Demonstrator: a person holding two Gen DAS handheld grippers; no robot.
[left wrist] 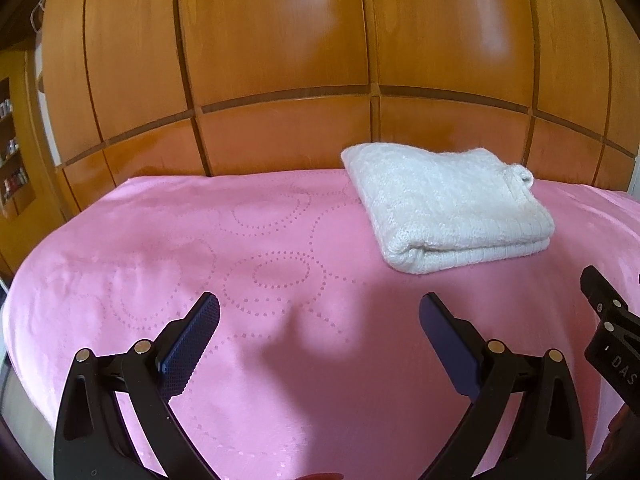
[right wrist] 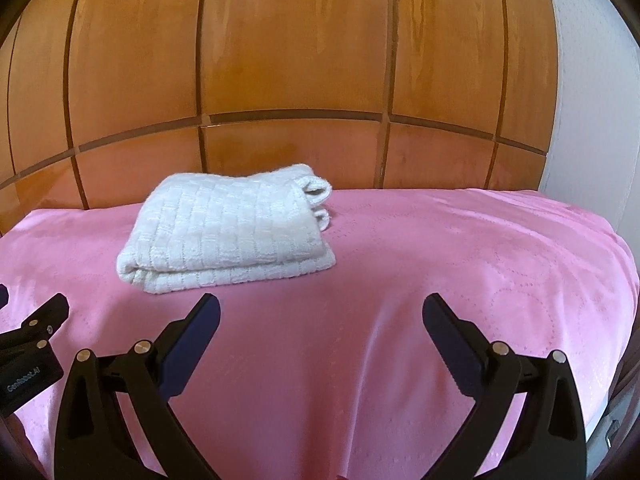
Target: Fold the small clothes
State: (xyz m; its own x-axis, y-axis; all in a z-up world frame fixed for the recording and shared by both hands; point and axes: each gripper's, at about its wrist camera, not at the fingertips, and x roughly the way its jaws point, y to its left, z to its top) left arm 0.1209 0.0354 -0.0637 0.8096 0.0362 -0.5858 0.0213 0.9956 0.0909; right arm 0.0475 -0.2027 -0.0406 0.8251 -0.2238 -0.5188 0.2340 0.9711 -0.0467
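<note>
A white knitted garment [left wrist: 448,208] lies folded in a thick rectangle on the pink cloth [left wrist: 160,240], toward the far side near the wooden panels. In the right wrist view the same folded garment [right wrist: 228,228] sits ahead and to the left. My left gripper [left wrist: 320,312] hovers open over bare pink cloth, nearer than the garment and to its left. My right gripper [right wrist: 320,312] is open too, short of the garment and slightly right of it. Neither holds anything. Each gripper's body shows at the edge of the other's view.
Wooden wardrobe panels [left wrist: 280,60] rise directly behind the pink-covered surface. A shelf with small items [left wrist: 12,152] stands at the far left. A white wall [right wrist: 592,100] borders the right side. The pink cloth [right wrist: 480,260] drops off at its left and right edges.
</note>
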